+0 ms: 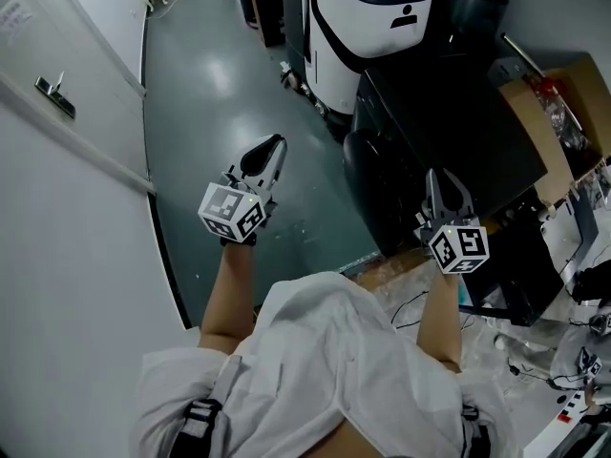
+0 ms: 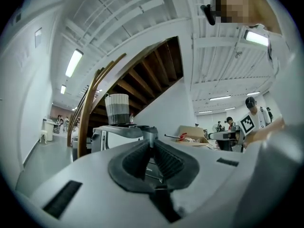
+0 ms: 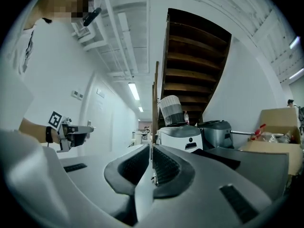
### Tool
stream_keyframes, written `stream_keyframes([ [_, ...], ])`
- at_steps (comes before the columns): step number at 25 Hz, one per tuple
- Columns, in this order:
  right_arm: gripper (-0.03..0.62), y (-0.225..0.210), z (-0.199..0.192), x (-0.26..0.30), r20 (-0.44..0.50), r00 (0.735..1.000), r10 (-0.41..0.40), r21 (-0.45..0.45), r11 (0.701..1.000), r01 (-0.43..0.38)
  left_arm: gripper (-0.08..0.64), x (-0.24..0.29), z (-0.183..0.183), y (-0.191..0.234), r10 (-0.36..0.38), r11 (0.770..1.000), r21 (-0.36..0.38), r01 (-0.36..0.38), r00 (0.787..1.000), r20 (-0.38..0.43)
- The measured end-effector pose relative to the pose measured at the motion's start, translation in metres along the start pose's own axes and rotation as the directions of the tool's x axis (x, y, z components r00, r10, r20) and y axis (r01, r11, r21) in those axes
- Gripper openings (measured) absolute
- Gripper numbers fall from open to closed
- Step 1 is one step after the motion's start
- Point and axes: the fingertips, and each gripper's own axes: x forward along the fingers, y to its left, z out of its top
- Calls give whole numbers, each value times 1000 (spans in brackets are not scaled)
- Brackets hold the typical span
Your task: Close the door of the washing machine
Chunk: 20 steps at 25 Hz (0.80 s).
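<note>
The washing machine (image 1: 449,132) is a dark box at the right of the head view. Its rounded dark door (image 1: 368,189) lies against the front, facing the floor aisle; whether it is latched I cannot tell. My left gripper (image 1: 277,143) is held up level over the grey floor, left of the machine, jaws shut with nothing between them. My right gripper (image 1: 435,176) hovers beside the machine's near corner, also shut and empty. In the left gripper view the ribbed pads (image 2: 164,158) meet. In the right gripper view the pads (image 3: 164,163) meet too, with the machine's dark top (image 3: 247,161) to the right.
A white wall with a door handle (image 1: 54,95) runs along the left. A white and black machine (image 1: 368,27) stands at the far end of the aisle. An open cardboard box (image 1: 558,113) sits to the right of the washing machine. Cables and small parts (image 1: 563,370) litter the right side.
</note>
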Motion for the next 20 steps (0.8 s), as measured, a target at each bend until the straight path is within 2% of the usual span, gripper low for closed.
stream_keyframes([
  [5, 28, 13, 12, 4, -1, 1000, 5, -34, 999, -5, 21, -18, 17, 6, 10, 1000, 3, -11, 998, 60],
  [14, 26, 57, 26, 14, 19, 999, 30, -85, 996, -28, 21, -54, 28, 22, 18, 1000, 11, -19, 995, 94],
  [20, 26, 92, 28, 19, 46, 998, 53, -104, 993, -48, 21, -94, 30, 40, 52, 998, 28, -56, 993, 109],
])
